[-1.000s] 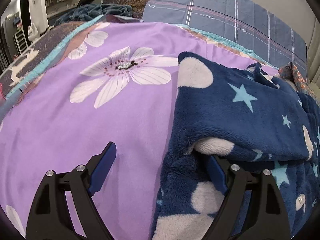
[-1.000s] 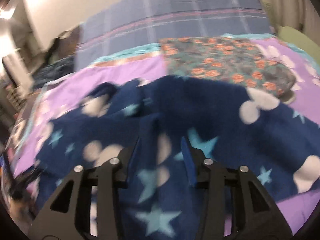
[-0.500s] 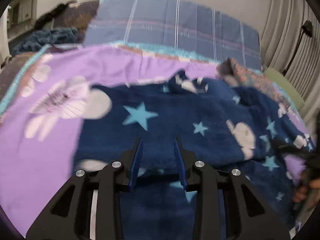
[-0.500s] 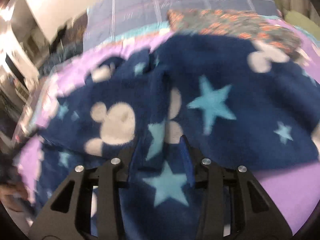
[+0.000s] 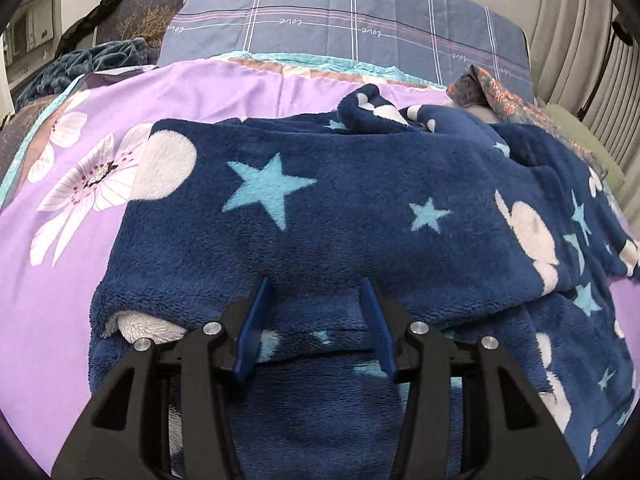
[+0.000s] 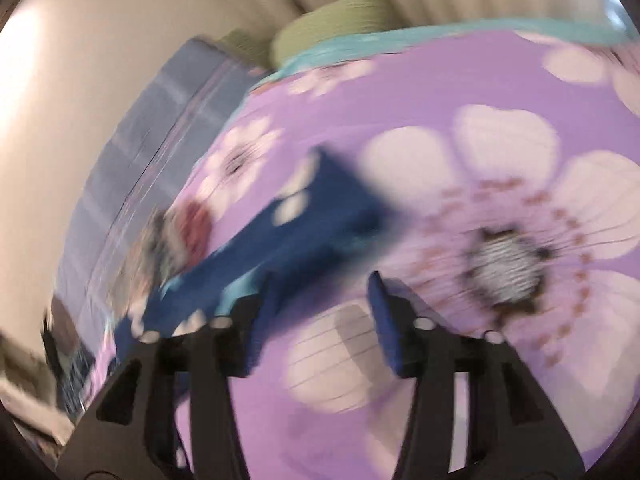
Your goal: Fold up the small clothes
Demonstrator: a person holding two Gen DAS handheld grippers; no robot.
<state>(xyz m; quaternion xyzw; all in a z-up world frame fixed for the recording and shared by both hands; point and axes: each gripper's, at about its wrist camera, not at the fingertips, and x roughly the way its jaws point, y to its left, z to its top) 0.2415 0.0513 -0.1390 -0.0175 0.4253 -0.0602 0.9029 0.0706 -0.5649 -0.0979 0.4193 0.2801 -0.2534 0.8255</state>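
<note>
Covering most of the bed is a purple bedspread [image 5: 192, 92] printed with big white flowers, and a blue plaid pillow [image 5: 352, 28] runs along its far edge. A navy fleece garment [image 5: 340, 208] with light-blue stars and white blobs lies spread over the bedspread's middle and right side, folded over itself so that a doubled edge faces the near side. A small floral cloth [image 5: 492, 92] is bunched near the far right corner, beside the fleece. The left gripper [image 5: 316, 292] hangs over that near folded edge, its jaws having just eased apart to about half open, fleece beneath them but not pinched. The right gripper [image 6: 320, 284], in a heavily blurred view, sits over bare bedspread with jaws just widened, nothing held; the fleece [image 6: 304, 216] trails off to its left.
</note>
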